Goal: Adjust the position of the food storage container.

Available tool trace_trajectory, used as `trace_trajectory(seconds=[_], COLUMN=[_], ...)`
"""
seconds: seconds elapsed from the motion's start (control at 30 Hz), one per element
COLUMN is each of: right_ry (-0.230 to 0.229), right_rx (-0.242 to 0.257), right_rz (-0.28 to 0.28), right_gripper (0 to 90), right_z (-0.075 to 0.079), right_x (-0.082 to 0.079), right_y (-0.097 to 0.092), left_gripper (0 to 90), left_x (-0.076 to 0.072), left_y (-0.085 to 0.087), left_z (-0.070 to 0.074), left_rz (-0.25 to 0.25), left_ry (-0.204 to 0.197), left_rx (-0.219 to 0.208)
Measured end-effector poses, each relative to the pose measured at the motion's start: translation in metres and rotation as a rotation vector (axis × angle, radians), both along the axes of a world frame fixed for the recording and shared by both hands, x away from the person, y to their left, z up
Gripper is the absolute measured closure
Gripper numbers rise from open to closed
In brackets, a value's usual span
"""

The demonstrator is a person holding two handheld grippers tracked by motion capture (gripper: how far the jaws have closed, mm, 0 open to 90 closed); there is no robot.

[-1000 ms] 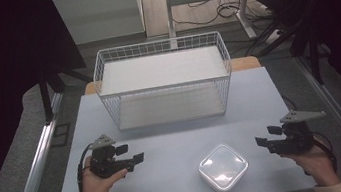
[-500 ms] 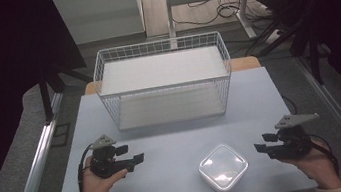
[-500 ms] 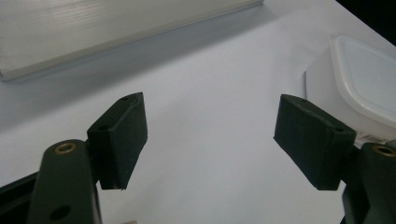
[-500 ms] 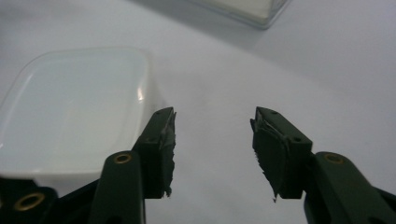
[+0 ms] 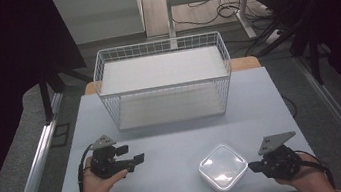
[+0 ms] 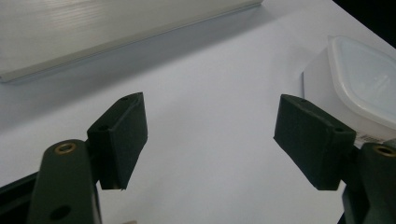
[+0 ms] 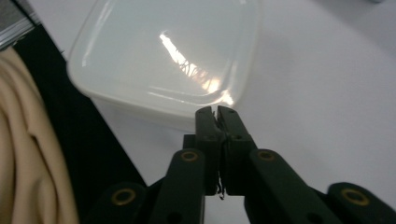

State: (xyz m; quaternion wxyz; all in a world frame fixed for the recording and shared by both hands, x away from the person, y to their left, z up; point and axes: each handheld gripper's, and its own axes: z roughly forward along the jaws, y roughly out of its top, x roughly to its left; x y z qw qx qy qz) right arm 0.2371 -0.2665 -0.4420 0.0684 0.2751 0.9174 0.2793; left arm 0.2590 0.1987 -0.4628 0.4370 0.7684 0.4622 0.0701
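Black tongs (image 7: 218, 112) with brass screws, grey three-cornered plates, trailing cables, cream sleeve (image 7: 28, 154)

Count of items on the table (image 5: 165, 147), one table in all:

Lidded white containers: one (image 5: 223, 166), at about five o'clock from the table's centre; seen also in the left gripper view (image 6: 359, 88) and the right gripper view (image 7: 163, 56).

White wire baskets: one (image 5: 164, 84), at twelve o'clock, along the far edge.

Handheld grippers: two. The left gripper (image 5: 135, 162) sits at eight o'clock, the right gripper (image 5: 255, 166) at four o'clock. Each carries two black jaws, four jaws in total.

Grey three-cornered plates: two, one on top of each gripper.

Hands in view: two, one behind each gripper.
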Motion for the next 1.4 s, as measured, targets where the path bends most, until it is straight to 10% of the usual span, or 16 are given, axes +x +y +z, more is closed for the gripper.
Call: trace_trajectory(seconds=[0.77,1.4], right_ry=[0.076,-0.037], right_rx=[-0.075,-0.001], right_rz=[0.182,0.050], right_gripper=[89.5,89.3], right_z=[-0.020,-0.032], right_x=[-0.016,-0.001], right_y=[0.041,0.091], left_gripper=[25.1,24.9], left_x=[0.001,0.002], left_y=[-0.001,-0.001], left_z=[-0.003,-0.005], left_rz=[-0.003,0.001], left_ry=[0.003,0.009], left_rx=[0.003,0.007])
